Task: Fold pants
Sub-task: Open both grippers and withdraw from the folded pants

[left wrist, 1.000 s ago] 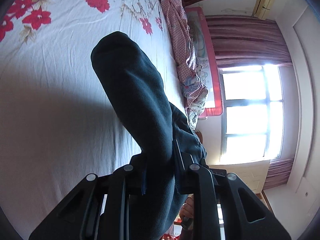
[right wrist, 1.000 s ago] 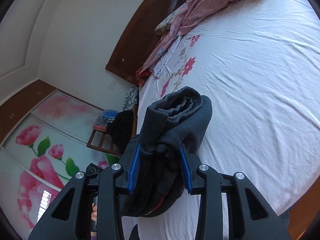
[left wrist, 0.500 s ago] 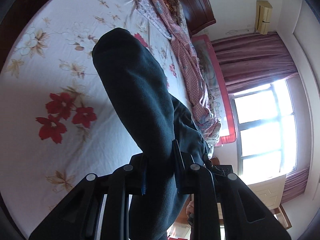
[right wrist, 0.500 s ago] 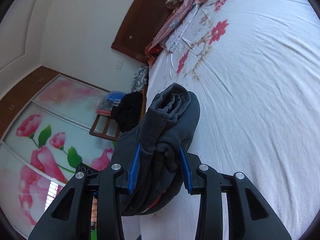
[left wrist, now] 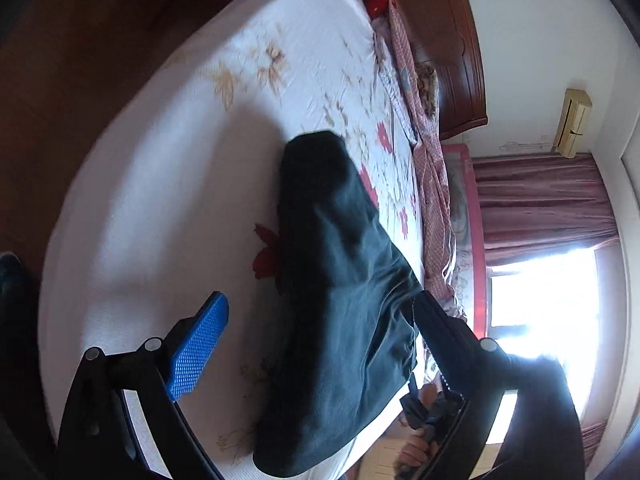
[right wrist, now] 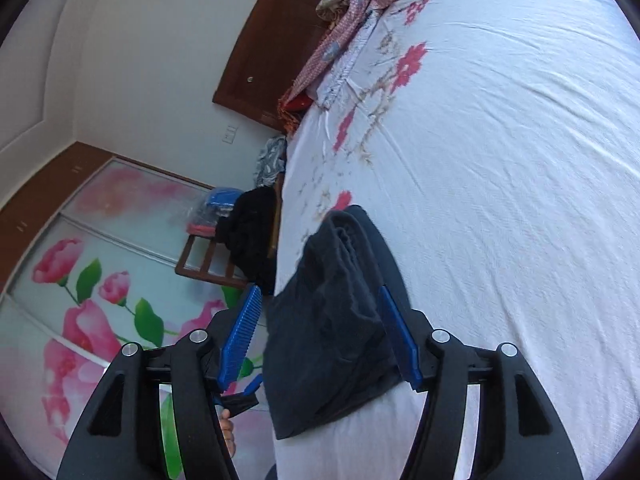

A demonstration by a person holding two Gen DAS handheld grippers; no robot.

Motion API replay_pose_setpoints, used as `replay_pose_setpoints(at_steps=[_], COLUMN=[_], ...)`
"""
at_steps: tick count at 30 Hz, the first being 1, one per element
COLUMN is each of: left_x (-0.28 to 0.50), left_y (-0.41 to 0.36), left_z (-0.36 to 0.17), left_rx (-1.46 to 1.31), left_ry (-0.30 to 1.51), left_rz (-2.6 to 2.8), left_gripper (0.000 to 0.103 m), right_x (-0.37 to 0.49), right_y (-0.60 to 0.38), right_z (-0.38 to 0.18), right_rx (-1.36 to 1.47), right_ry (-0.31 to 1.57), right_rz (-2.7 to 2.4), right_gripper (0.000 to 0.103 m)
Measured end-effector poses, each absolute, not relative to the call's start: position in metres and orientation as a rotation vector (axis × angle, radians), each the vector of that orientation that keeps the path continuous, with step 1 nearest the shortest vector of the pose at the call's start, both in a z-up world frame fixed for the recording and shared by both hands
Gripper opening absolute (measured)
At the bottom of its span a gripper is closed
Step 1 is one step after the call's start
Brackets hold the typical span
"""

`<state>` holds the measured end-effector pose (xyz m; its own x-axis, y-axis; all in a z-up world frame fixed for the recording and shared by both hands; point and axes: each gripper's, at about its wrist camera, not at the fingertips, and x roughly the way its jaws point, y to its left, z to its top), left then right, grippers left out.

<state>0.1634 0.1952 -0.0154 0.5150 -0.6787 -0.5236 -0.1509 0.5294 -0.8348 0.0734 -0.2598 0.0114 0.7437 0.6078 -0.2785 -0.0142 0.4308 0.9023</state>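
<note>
The left gripper (left wrist: 320, 316) has its jaws opening, spread wide: the blue pad (left wrist: 198, 350) stands clear of the cloth, and the other finger (left wrist: 448, 336) lies along the cloth's far side, whether touching it I cannot tell. The right gripper (right wrist: 320, 336) is opening too. Its left pad (right wrist: 240, 336) has a gap beside it, while the right pad (right wrist: 398, 338) sits against the fabric, so the grasp is released.

Between both pairs of fingers lies one pair of dark pants (left wrist: 336, 300), folded into a long, thick bundle and resting on the bed (left wrist: 168, 184). In the right wrist view the bundle sits right at the mattress edge, its near end reaching the near edge too. The white flowered sheet stretches bare and wide to the right of it.

In the left wrist view the bundle runs up the middle of the sheet, with open sheet on its left as far as the curved bed edge and dark wood floor (left wrist: 72, 60) beyond.

One pink checked cloth (right wrist: 352, 12) is heaped near the one wooden headboard (right wrist: 256, 52). Off the bed stand one wooden rack (right wrist: 208, 260) carrying dark clothing and one wardrobe front (right wrist: 80, 280) painted with pink flowers. One window (left wrist: 536, 300) glares below maroon curtains (left wrist: 540, 200).
</note>
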Motion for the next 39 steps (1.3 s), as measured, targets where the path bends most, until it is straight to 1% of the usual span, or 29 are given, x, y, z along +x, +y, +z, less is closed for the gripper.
replay_pose_setpoints(at_steps=[2,4,7,10,12,13,14,15,17,18,19,20,21,25,26,27,28,29,30,31,32,33,34,36,39], left_x=[0.154,0.142,0.128,0.110,0.104,0.102,0.100,0.098,0.103,0.106,0.103,0.101,0.100,0.087,0.082,0.077,0.071,0.067,0.060,0.053,0.050,0.044,0.040,0.027,0.004], left_y=[0.197,0.182,0.146,0.110,0.091,0.087,0.087,0.087,0.094,0.101,0.107,0.111,0.115,0.123,0.123,0.122,0.121,0.119,0.117,0.117,0.118,0.121,0.124,0.138,0.150], left_z=[0.009,0.035,0.062,0.059,0.042,0.032,0.022,0.011,-0.014,-0.027,-0.028,-0.024,-0.018,0.003,0.007,0.011,0.015,0.015,0.017,0.018,0.019,0.019,0.019,0.018,0.023], left_rx=[-0.911,-0.788,-0.589,-0.463,-0.395,-0.370,-0.363,-0.369,-0.371,-0.403,-0.432,-0.447,-0.450,-0.440,-0.435,-0.434,-0.432,-0.425,-0.414,-0.409,-0.411,-0.423,-0.442,-0.504,-0.498], left_ry=[0.935,0.882,0.837,0.854,0.905,0.938,0.971,0.996,1.060,1.098,1.069,1.058,1.053,0.997,0.988,0.981,0.979,0.983,0.991,1.003,1.017,1.030,1.038,1.047,1.037], left_rz=[-0.355,-0.354,-0.405,-0.473,-0.476,-0.458,-0.434,-0.422,-0.341,-0.335,-0.356,-0.349,-0.331,-0.327,-0.326,-0.332,-0.342,-0.344,-0.336,-0.328,-0.320,-0.302,-0.277,-0.224,-0.107], left_gripper=[0.094,0.096,0.097,0.097,0.097,0.097,0.097,0.097,0.097,0.097,0.097,0.097,0.097,0.097,0.097,0.097,0.097,0.098,0.098,0.098,0.098,0.098,0.098,0.101,0.101], right_x=[0.090,0.110,0.142,0.160,0.165,0.166,0.164,0.162,0.158,0.156,0.151,0.144,0.134,0.100,0.094,0.088,0.085,0.082,0.079,0.073,0.064,0.055,0.045,0.027,-0.001], right_y=[-0.242,-0.223,-0.199,-0.192,-0.198,-0.204,-0.212,-0.218,-0.220,-0.219,-0.219,-0.220,-0.220,-0.210,-0.205,-0.201,-0.201,-0.204,-0.211,-0.219,-0.225,-0.229,-0.231,-0.229,-0.214], right_z=[0.025,0.033,0.031,0.013,-0.014,-0.029,-0.041,-0.050,-0.048,-0.041,-0.033,-0.024,-0.015,0.007,0.005,-0.001,-0.011,-0.026,-0.041,-0.049,-0.050,-0.044,-0.034,-0.013,0.019], right_rx=[1.058,1.030,1.054,1.073,1.072,1.078,1.116,1.146,1.115,1.086,1.085,1.097,1.100,1.092,1.102,1.097,1.099,1.133,1.204,1.300,1.365,1.372,1.338,1.222,0.897], right_ry=[0.621,0.617,0.633,0.660,0.736,0.750,0.733,0.744,0.761,0.775,0.774,0.748,0.711,0.674,0.685,0.725,0.762,0.784,0.785,0.763,0.733,0.705,0.696,0.738,0.880], right_rz=[0.499,0.550,0.610,0.607,0.501,0.466,0.464,0.448,0.428,0.416,0.416,0.424,0.433,0.556,0.597,0.593,0.557,0.552,0.558,0.559,0.561,0.551,0.535,0.494,0.317], right_gripper=[0.060,0.060,0.060,0.060,0.059,0.053,0.031,0.014,0.013,0.015,0.021,0.039,0.051,0.051,0.055,0.073,0.076,0.076,0.067,0.065,0.065,0.068,0.070,0.085,0.085])
